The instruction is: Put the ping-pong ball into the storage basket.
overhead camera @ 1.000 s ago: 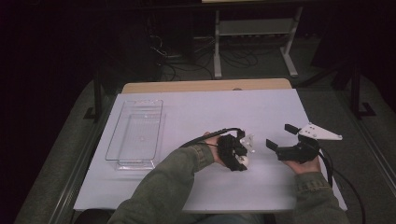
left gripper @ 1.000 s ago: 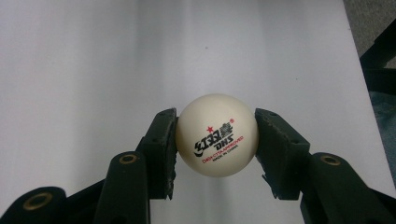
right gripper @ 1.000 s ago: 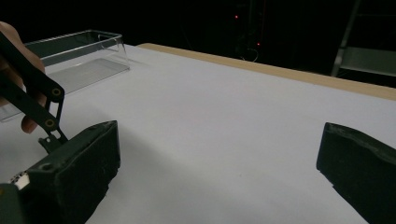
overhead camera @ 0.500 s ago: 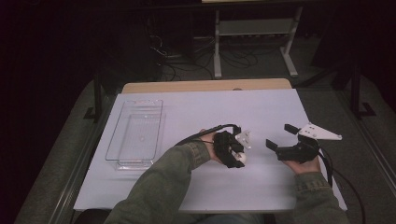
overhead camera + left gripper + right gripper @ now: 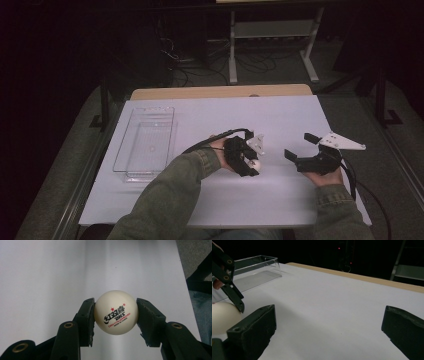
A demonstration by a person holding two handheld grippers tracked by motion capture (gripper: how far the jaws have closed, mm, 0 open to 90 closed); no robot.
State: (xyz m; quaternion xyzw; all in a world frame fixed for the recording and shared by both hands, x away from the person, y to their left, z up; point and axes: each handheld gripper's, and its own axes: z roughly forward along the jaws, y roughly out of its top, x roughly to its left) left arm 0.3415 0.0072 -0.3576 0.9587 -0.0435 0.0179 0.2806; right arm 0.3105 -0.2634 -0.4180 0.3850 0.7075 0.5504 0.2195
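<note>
The left gripper (image 5: 115, 315) grasps a white table tennis ball (image 5: 116, 312) between its two black jaws, one jaw pressing on each side of the ball. In the left gripper view the ball shows a red star, black printed characters and a small line of red text, and below it lies the white table cover (image 5: 37, 277). In the high view the same left gripper (image 5: 250, 162) is near the middle of the table, a little toward the person's side, and the ball (image 5: 255, 163) appears as a small pale spot at the tip of the jaws. From this view I cannot tell if the ball touches the cover or is lifted just above it. The right gripper (image 5: 302, 147) is to the right of the left one, apart from it, and its jaws stand wide open with nothing between them. In the right gripper view the right gripper (image 5: 328, 327) shows white cover in the gap, and the ball (image 5: 223, 317) is at the left edge, with one jaw of the left gripper touching it from above. A clear plastic tray (image 5: 145, 142) rests on the left part of the table, well apart from both grippers. The person's sleeves (image 5: 165, 200) are olive green.
</note>
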